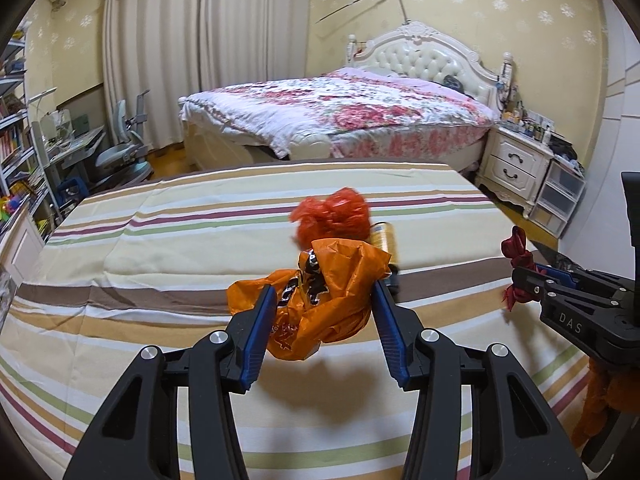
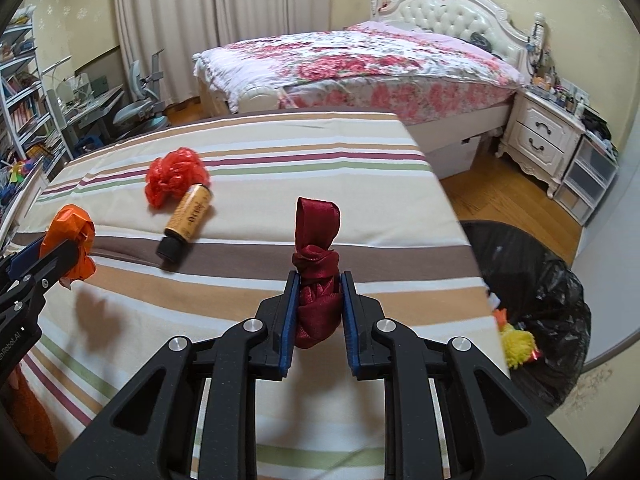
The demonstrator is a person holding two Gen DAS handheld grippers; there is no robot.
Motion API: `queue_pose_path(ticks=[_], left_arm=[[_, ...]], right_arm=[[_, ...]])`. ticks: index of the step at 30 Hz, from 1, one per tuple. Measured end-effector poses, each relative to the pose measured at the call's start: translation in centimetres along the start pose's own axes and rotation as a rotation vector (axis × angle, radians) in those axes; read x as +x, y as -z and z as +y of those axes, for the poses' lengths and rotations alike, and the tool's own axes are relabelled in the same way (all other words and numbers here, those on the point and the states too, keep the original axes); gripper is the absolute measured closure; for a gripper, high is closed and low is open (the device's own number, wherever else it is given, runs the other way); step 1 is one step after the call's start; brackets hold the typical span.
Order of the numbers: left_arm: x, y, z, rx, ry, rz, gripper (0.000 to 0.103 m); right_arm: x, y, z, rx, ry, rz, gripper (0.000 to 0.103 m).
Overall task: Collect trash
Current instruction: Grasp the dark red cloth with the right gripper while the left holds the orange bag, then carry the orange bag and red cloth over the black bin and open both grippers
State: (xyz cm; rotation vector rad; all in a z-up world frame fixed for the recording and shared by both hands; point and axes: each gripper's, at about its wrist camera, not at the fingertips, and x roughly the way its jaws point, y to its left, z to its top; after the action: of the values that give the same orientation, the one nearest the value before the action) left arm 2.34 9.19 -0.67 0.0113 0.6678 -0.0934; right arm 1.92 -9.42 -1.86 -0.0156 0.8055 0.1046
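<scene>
the right tongs [image 2: 318, 308] are clenched on a knotted dark red ribbon [image 2: 316, 280], soft and slippery, best pinched at its thick knot. the left tongs [image 1: 324, 320] clasp a crumpled orange plastic bag [image 1: 320, 300], light and yielding, above the striped bench [image 2: 240, 280]. farther out lie a stiff, probably rollable brown bottle [image 2: 188, 220] touching a red plastic wad [image 2: 174, 178]. the black-lined bin [image 2: 540, 300] stands beside the bench's right edge.

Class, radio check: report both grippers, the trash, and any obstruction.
Left gripper shut on orange plastic bag. Right gripper shut on dark red ribbon. Red bag, bottle remain on table. Black-lined bin right; path unobstructed.
</scene>
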Motion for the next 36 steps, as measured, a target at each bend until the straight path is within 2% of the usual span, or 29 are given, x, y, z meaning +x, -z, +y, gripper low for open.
queue_pose_path(ticks=[14, 23, 36], left_arm=[[1.0, -1.8, -11.2, 0.147, 0.172, -0.035, 0.054], [2.6, -2.6, -18.3, 0.226, 0.267, -0.041, 0.054], [6.5, -3.1, -23.6, 0.267, 0.286, -0.005, 0.054]], right_arm=[[-2.4, 0.9, -10.0, 0.139, 0.154, -0.047, 0.083], [-2.5, 1.3, -15.2, 0.207, 0.227, -0.06, 0.083], [-1.3, 1.3, -19.1, 0.261, 0.249, -0.06, 0.083]])
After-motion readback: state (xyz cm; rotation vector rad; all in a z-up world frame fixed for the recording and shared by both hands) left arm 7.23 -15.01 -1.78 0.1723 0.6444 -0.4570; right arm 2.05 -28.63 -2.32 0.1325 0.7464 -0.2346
